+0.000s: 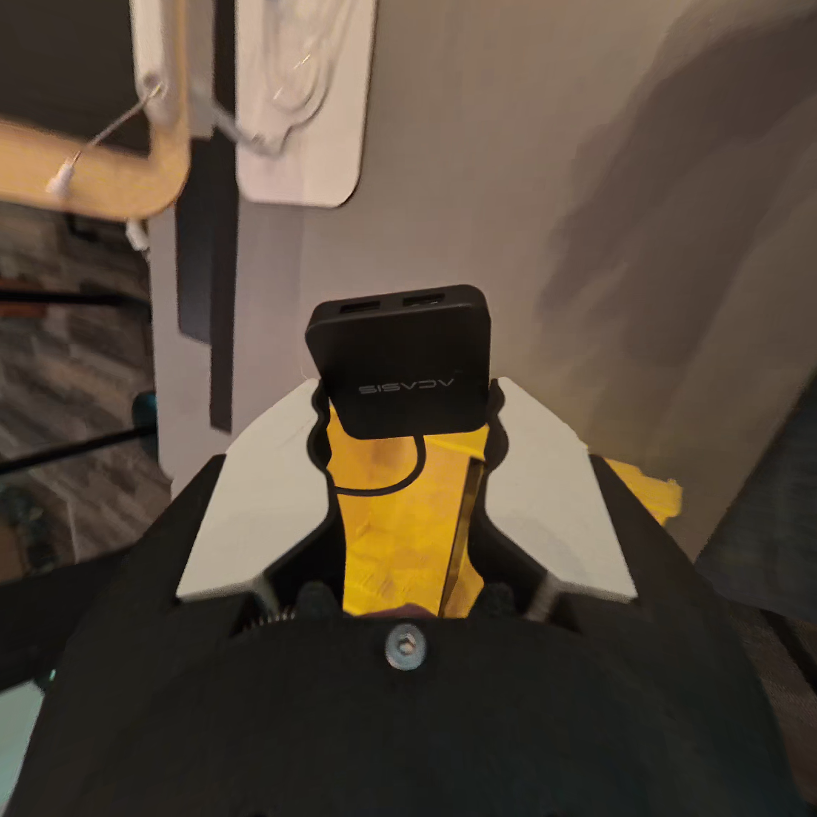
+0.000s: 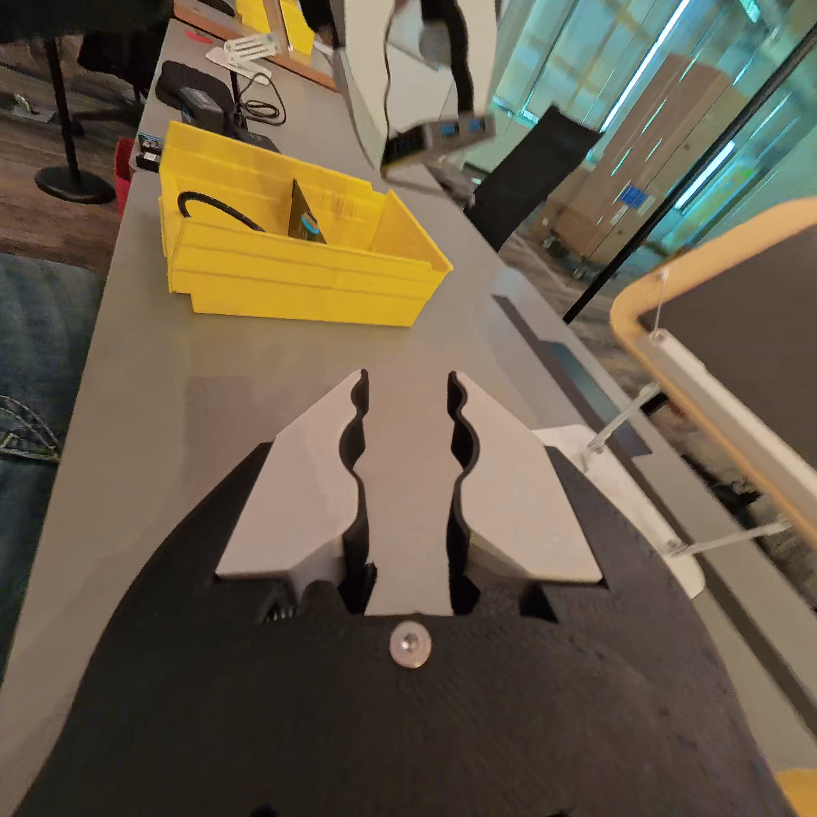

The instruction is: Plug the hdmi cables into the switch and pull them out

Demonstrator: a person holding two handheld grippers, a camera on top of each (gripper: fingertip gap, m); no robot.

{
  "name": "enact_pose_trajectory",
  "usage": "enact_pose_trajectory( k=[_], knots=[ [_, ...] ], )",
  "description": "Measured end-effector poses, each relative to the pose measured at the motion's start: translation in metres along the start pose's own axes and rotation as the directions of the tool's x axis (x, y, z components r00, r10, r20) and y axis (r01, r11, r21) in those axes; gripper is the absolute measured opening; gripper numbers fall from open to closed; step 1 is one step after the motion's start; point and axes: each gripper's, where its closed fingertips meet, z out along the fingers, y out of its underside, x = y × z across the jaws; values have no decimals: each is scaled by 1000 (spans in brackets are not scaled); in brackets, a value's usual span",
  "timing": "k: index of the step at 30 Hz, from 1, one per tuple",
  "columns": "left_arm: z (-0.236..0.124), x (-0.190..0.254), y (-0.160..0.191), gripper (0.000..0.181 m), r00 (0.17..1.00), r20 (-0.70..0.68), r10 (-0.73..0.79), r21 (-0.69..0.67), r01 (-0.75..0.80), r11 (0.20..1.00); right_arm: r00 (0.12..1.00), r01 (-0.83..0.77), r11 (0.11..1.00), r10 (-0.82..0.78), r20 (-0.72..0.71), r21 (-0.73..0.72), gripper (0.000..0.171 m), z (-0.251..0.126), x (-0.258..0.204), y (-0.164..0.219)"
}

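Observation:
My left gripper (image 1: pixel 406 391) is shut on a flat black HDMI switch (image 1: pixel 398 349), holding it by its lower sides. Two open ports on the switch's far edge face away from me. A thin black cord (image 1: pixel 400 479) runs from its near edge and loops below. Under it is a yellow bin (image 1: pixel 389 539) on the grey table (image 1: pixel 574 221). My right gripper (image 2: pixel 406 380) is open and empty just above the grey table (image 2: pixel 146 398). Ahead of it to the left stands the yellow bin (image 2: pixel 300 283), with a black cable (image 2: pixel 212 205) curled in its left compartment.
A dark divider (image 2: pixel 300 212) splits the bin. A wood-framed panel (image 2: pixel 689 265) on a white base (image 2: pixel 619 482) stands at the right; it also shows in the left wrist view (image 1: pixel 97 172). A black adapter (image 2: pixel 199 97) and cords lie farther back. A person's jeans (image 2: pixel 31 398) are at the left. The grippers' ends are close to 20 centimeters from one another.

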Motion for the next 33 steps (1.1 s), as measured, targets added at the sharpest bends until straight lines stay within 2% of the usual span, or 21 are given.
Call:
enact_pose_trajectory(
  k=[7, 11, 16, 18, 20, 21, 23, 26, 30, 33],
  knots=[
    [22, 55, -58, 68, 941, -314, 129, 83, -108, 991, 951, 296, 953, -287, -114, 64, 33, 3, -4, -35],
    [37, 78, -71, 68, 868, -469, 163, 84, -140, 987, 816, 550, 835, -545, -192, -34, 37, 8, -3, -34],
    [49, 101, -76, 68, 773, -606, 187, 72, -180, 981, 705, 684, 720, -694, -148, -118, 43, 22, -11, -18],
    [54, 110, -77, 68, 740, -644, 194, 64, -200, 978, 687, 705, 698, -716, -124, -125, 40, 28, -15, -12],
    [59, 117, -77, 68, 716, -670, 197, 53, -219, 974, 676, 719, 684, -730, -107, -124, 21, 33, -19, -7],
    [62, 119, -77, 68, 712, -674, 197, 42, -230, 972, 685, 713, 690, -723, -90, -123, 19, 35, -21, -3],
    [67, 120, -72, 68, 708, -683, 182, 9, -241, 971, 721, 684, 721, -691, -51, -107, 15, 37, -25, 5],
    [63, 122, -70, 66, 675, -728, 121, -3, -180, 984, 792, 607, 793, -609, -46, -46, 13, 35, -28, 8],
    [60, 107, -68, 76, 744, -661, 94, 23, -105, 994, 856, 510, 860, -510, -80, -30, 11, 32, -17, 14],
    [62, 89, -62, 76, 860, -496, 120, 16, -129, 992, 882, 458, 888, -460, -103, -46, 11, 29, -7, 19]
  ],
)
